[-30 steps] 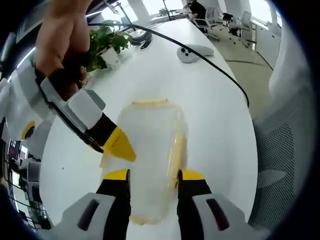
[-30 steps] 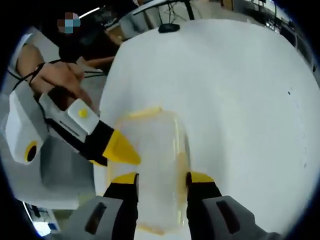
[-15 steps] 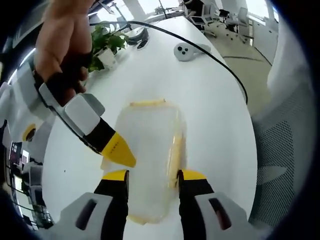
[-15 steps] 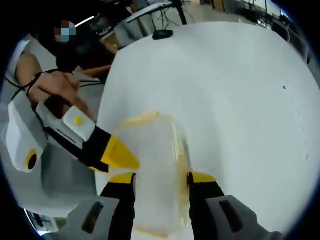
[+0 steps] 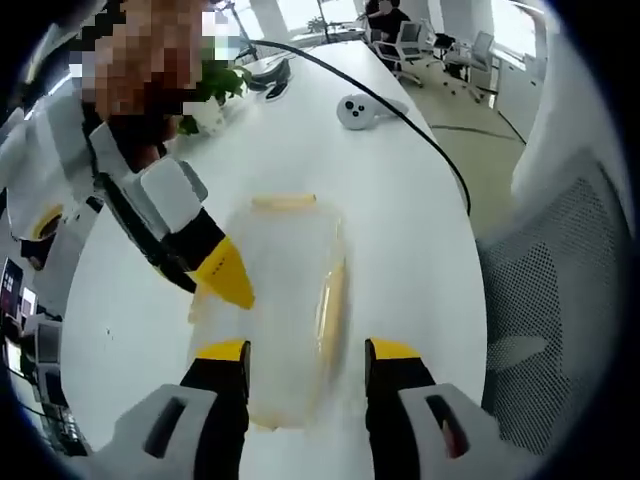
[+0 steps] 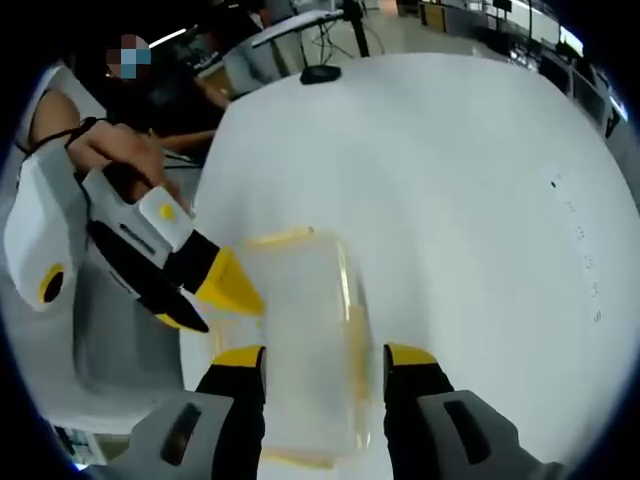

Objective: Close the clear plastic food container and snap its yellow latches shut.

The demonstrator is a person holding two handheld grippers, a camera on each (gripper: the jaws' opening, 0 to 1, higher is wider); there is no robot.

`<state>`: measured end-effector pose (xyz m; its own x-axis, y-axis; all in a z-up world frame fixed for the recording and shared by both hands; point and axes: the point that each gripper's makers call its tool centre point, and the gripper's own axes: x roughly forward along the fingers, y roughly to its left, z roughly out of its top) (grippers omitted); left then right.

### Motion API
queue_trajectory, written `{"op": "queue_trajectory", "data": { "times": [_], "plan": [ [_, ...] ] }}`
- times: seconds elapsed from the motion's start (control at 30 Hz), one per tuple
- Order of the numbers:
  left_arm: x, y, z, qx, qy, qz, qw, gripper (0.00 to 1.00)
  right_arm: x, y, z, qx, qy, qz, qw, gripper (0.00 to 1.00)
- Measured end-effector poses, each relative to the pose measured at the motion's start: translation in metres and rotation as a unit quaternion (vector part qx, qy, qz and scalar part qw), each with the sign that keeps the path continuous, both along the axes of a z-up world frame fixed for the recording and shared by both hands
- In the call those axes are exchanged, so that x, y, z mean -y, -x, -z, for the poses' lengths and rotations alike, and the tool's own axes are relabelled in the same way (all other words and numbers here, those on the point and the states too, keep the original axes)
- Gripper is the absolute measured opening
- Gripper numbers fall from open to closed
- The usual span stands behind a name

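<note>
White table (image 5: 400,200) fills the room's middle, with a green plant (image 5: 215,85), a black cable (image 5: 420,130) and a small grey device (image 5: 358,108) far off on it, and a mesh chair (image 5: 560,300) beside it. On the table lies the clear plastic food container (image 5: 275,310), seen in both views between each gripper's own jaws. A moment ago the jaws of the left gripper (image 5: 305,352) sat closer in by the box; now they stand wider apart, so it has let go and holds nothing. The right gripper (image 6: 322,358) has spread a little too and grips nothing. In the left gripper view the other gripper's yellow tip points at the box's edge, very near it. The lid looks to be down on the box. One yellow latch (image 5: 283,202) shows at the far end and another yellow latch (image 5: 330,300) along the side. Whether they are snapped shut cannot be told. The box looks empty inside, though it is blurry.
</note>
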<state>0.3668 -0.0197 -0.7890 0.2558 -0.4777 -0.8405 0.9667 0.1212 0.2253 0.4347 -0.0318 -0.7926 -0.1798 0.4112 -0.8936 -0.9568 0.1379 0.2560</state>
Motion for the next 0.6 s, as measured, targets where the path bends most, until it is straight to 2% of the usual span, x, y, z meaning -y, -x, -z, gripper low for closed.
{"op": "queue_trajectory", "data": {
  "times": [0.1,0.13,0.17,0.2,0.27,0.3,0.6],
  "plan": [
    [-0.002,-0.002,-0.003,0.000,0.005,0.002,1.0000,0.51,0.002,0.001,-0.002,0.005,-0.001,0.002,1.0000,0.51],
    [-0.002,0.002,-0.003,-0.015,0.005,0.009,0.9998,0.51,0.003,0.001,-0.003,0.010,-0.003,0.002,0.9999,0.51],
    [0.000,0.011,-0.001,-0.044,0.013,0.020,0.9987,0.51,0.003,0.001,-0.003,0.012,-0.003,0.003,0.9999,0.51],
    [0.003,0.012,-0.003,-0.054,0.027,0.022,0.9980,0.49,0.003,0.003,-0.004,0.011,-0.004,0.003,0.9999,0.52],
    [0.000,0.007,-0.004,-0.041,0.021,0.025,0.9987,0.51,0.003,0.005,-0.004,0.012,-0.006,0.003,0.9999,0.53],
    [-0.002,0.006,-0.002,-0.041,0.012,0.029,0.9987,0.53,0.005,0.006,-0.003,0.014,-0.001,0.000,0.9999,0.54],
    [-0.007,0.000,-0.005,-0.041,0.016,0.030,0.9986,0.60,0.014,0.013,-0.005,0.022,0.005,-0.003,0.9998,0.57]
  ]
}}
